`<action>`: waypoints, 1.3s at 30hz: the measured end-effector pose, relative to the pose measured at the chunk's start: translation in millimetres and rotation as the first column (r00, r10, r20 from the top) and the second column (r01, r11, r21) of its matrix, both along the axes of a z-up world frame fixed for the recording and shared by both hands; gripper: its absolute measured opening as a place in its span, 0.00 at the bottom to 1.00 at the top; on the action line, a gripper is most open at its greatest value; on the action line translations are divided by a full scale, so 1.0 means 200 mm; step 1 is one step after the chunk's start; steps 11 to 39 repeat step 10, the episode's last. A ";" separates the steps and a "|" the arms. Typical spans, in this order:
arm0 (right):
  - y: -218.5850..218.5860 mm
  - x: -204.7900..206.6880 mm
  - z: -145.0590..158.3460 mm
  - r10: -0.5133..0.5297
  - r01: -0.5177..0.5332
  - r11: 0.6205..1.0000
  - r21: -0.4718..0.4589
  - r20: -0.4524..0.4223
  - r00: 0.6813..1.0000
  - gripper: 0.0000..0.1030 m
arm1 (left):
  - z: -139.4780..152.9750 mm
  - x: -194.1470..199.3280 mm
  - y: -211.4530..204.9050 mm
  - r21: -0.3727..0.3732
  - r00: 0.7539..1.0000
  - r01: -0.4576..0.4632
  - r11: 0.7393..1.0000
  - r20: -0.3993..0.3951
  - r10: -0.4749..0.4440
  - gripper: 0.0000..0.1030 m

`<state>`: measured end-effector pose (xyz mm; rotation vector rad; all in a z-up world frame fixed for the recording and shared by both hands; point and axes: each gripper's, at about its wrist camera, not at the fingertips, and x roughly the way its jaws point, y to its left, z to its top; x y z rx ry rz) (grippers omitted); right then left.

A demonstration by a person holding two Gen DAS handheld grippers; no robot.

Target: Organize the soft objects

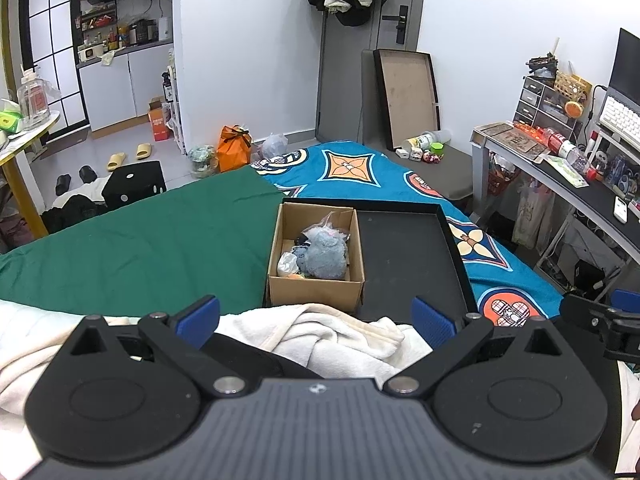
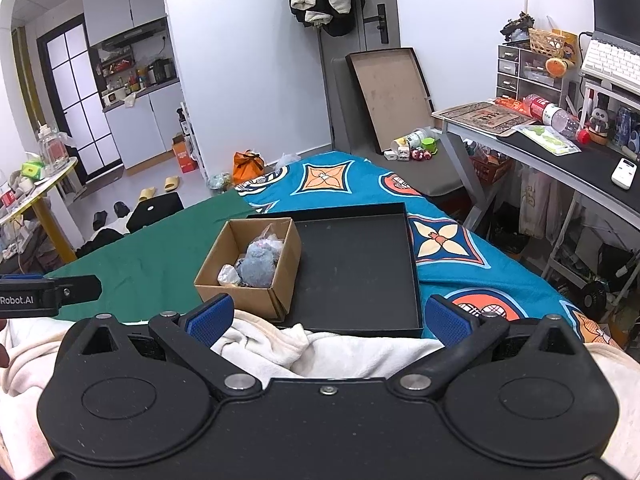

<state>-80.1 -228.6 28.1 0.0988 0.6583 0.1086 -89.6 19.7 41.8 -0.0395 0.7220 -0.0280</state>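
A small cardboard box (image 1: 316,288) (image 2: 240,294) stands in the left end of a shallow black tray (image 1: 408,256) (image 2: 356,264) on the bed. Inside it lie a grey-blue plush toy (image 1: 324,254) (image 2: 258,266) and small plastic-wrapped soft items. A cream fleece blanket (image 1: 320,336) (image 2: 320,350) is bunched on the bed's near edge, right under both grippers. My left gripper (image 1: 316,320) is open, with nothing between its blue pads. My right gripper (image 2: 328,318) is open too and holds nothing. Each gripper shows at the edge of the other's view.
The bed has a green sheet (image 1: 140,236) on the left and a blue patterned cover (image 1: 360,172) on the right. A cluttered desk (image 2: 560,152) stands to the right. A grey bench (image 1: 440,168) with small items and a leaning tray lies past the bed.
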 end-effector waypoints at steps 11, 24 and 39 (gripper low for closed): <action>0.00 0.02 -0.01 -0.001 0.001 1.000 0.017 -0.011 1.000 1.00 | 0.02 0.01 -0.01 -0.014 1.000 -0.006 1.000 0.021 0.006 0.98; 0.00 0.02 -0.01 -0.001 0.001 1.000 0.017 -0.011 1.000 1.00 | 0.02 0.01 -0.01 -0.014 1.000 -0.006 1.000 0.021 0.006 0.98; 0.00 0.02 -0.01 -0.001 0.001 1.000 0.017 -0.011 1.000 1.00 | 0.02 0.01 -0.01 -0.014 1.000 -0.006 1.000 0.021 0.006 0.98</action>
